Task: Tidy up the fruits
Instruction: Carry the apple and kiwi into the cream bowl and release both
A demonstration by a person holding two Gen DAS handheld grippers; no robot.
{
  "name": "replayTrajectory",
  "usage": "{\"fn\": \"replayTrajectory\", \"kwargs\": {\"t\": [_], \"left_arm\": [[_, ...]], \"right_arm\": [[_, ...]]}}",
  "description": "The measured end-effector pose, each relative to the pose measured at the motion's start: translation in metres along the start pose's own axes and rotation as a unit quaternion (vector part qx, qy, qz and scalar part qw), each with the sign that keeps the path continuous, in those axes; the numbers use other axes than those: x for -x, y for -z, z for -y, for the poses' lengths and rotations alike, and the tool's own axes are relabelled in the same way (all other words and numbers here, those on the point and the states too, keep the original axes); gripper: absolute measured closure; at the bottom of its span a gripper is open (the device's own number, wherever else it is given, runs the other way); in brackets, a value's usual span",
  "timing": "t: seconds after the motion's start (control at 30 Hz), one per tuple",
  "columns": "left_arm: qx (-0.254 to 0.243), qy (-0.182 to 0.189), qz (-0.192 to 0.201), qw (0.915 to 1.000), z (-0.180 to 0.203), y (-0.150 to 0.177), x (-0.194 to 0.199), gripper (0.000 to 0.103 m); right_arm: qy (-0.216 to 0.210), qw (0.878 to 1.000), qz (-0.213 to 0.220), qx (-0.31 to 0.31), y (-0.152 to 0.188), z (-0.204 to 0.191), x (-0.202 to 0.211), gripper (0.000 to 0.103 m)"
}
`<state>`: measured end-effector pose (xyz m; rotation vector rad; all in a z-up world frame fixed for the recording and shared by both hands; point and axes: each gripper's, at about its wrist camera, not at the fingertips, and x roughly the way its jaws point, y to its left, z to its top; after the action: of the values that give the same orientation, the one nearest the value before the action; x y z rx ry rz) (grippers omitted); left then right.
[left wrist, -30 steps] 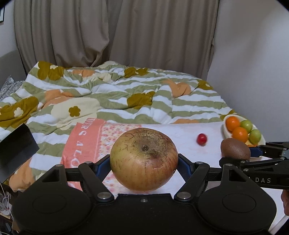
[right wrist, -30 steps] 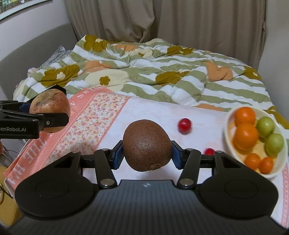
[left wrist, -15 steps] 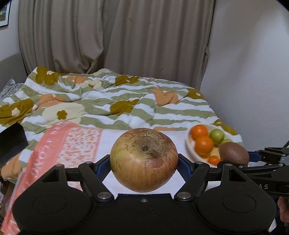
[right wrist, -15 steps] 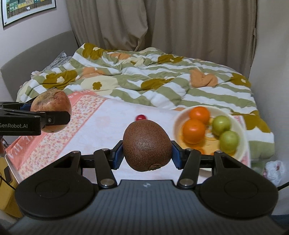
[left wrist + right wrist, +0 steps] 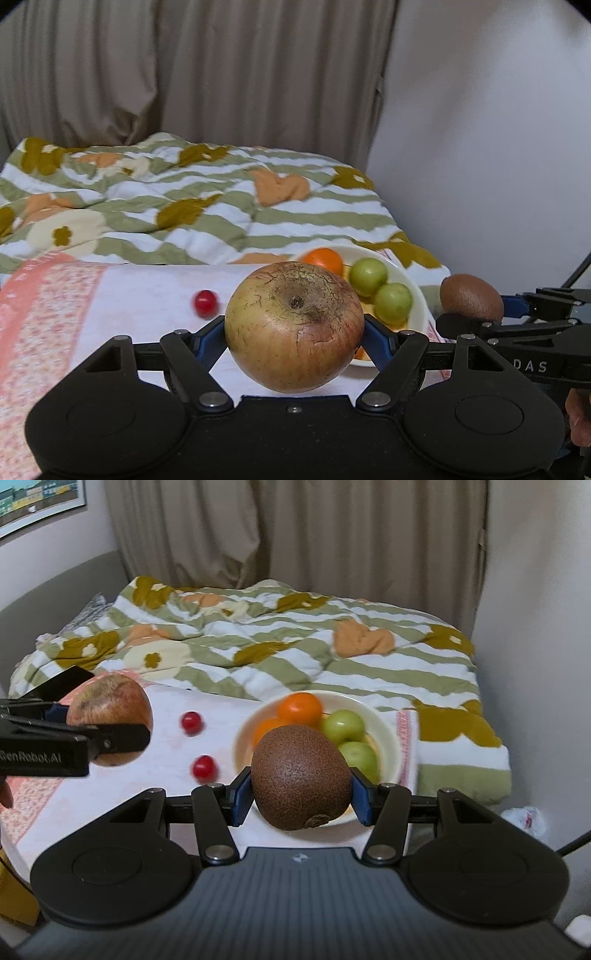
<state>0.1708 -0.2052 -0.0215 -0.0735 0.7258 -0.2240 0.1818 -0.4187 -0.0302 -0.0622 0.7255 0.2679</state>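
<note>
**Apple and kiwi held above the table, bowl at its right edge**

The left gripper (image 5: 294,326) has its blue pads pressed on both sides of a large, cracked yellow-red apple (image 5: 294,326), fingers spread wide around it; the fruit hangs clear of the table (image 5: 147,295), stem pit facing the camera. The right gripper (image 5: 301,777) clamps a brown kiwi (image 5: 301,777) between its pads, less widely spread, also lifted off the table, in front of the bowl (image 5: 391,746)

The white bowl sits near the table's right edge, beside the striped floral quilt (image 5: 295,653). In it lie oranges (image 5: 299,707) toward the far side and two green fruits (image 5: 343,725) toward the right. Two small red fruits (image 5: 191,722) lie on the bare white cloth to the left of the bowl, apart from each other and from it. A pink patterned band (image 5: 44,314) runs along the table's left edge. In the right wrist view the apple shows at the left, over that side of the table
</note>
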Motion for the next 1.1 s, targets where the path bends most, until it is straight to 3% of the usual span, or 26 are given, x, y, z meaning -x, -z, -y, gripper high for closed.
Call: {"fn": "replayTrajectory", "kwargs": {"t": [0.33, 0.6, 1.1], "left_arm": [[-0.054, 0.042, -0.03, 0.9972, 0.032, -0.003, -0.068, 0.024], [-0.134, 0.071, -0.032, 0.9879, 0.06, -0.002, -0.105, 0.024], [-0.206, 0.081, -0.029, 0.9748, 0.079, 0.002, -0.131, 0.023]], "right_arm": [[0.028, 0.998, -0.024, -0.043, 0.014, 0.04, -0.024, 0.034], [0.052, 0.995, -0.04, -0.078, 0.021, 0.063, -0.041, 0.034], [0.086, 0.988, -0.047, -0.115, 0.016, 0.089, -0.056, 0.034]]}}
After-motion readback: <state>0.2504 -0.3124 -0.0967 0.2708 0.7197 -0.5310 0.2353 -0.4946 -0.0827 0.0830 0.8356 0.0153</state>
